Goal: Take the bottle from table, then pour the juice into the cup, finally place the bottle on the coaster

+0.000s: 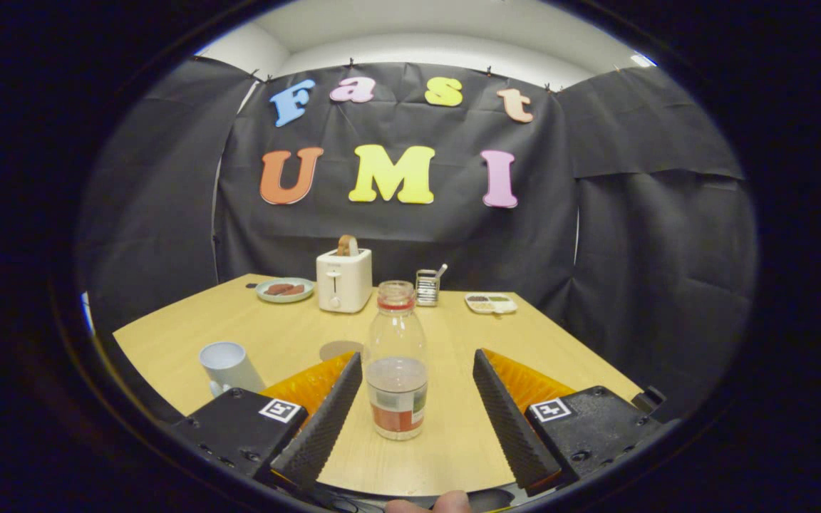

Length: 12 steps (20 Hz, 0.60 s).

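Looking forward along the claw [410, 413] from the gripper view — fingers spread wide, released, gripping nothing. Standing upright between those fingers, the bottle [397, 360], nearer the left one yet apparently apart from both; probably being lined up for a squeeze around the lower body, where the label wraps it. Showing clear plastic, a rounded shoulder, a ringed neck with no cap on, and pale juice filling roughly the lower part. Needing, by the look of it, a firm level hold — smooth plastic and an open mouth making a tilt or slip costly.

Sitting left of the bottle, just beyond the left finger, the cup [229, 365]: pale, smooth, cylindrical, mouth up, placed close enough for a short swing and pour. Lying flat behind the bottle, a thin round coaster [339, 350], partly hidden, waiting as the final resting spot.

Carrying everything, the surface [289, 331] — light wood grain, matte. Standing farther back near the wall, a white boxy toaster [343, 280] with bread poking out, a plate [284, 290] of food, a metal grater [427, 287] and a small divided tray [490, 303], all well apart from the work.
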### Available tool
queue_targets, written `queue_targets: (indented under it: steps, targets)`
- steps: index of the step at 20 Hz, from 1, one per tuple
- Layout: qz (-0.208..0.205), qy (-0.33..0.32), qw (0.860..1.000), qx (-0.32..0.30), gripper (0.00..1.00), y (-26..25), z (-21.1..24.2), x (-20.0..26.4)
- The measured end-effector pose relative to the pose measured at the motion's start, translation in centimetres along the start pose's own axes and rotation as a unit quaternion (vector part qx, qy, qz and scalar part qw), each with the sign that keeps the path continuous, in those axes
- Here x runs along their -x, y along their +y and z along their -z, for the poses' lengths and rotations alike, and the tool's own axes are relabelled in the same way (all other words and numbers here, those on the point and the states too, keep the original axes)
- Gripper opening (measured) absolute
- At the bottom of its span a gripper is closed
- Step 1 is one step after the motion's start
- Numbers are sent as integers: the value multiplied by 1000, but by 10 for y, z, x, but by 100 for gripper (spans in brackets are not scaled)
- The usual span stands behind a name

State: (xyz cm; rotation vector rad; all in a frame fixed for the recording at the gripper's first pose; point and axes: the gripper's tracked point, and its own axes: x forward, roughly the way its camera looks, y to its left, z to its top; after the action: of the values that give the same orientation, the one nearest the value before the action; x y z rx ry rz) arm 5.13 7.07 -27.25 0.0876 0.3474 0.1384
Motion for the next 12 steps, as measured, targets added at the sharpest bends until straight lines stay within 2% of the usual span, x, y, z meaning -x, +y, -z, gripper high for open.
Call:
queue_targets:
  steps: [5,12]
  targets:
    - [-27,58,998,-25,100,12,36,-28]
    - [-24,79,996,-44,100,16,50,-62]
